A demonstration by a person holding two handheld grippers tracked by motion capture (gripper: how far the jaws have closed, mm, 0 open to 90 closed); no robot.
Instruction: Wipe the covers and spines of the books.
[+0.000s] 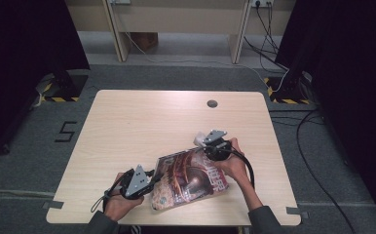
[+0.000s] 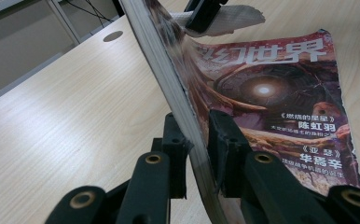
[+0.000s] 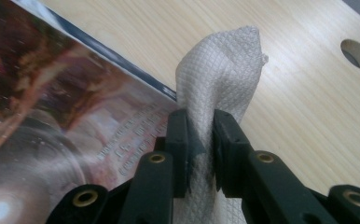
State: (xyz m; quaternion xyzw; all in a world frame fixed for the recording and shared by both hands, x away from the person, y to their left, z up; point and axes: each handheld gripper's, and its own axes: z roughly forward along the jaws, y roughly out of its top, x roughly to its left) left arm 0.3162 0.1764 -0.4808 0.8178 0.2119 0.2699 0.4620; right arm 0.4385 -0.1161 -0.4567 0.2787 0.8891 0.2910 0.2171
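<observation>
Wiping step judged in hand: magazine (image 1: 188, 179), near the desk's (image 1: 127, 126) front edge, is clamped by left gripper (image 2: 197, 140); white cloth (image 3: 215, 88) is pinched in right gripper (image 3: 200, 140); next, strokes across the cover.

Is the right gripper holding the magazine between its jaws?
No, the right gripper is shut on a white cloth, beside the magazine.
</observation>
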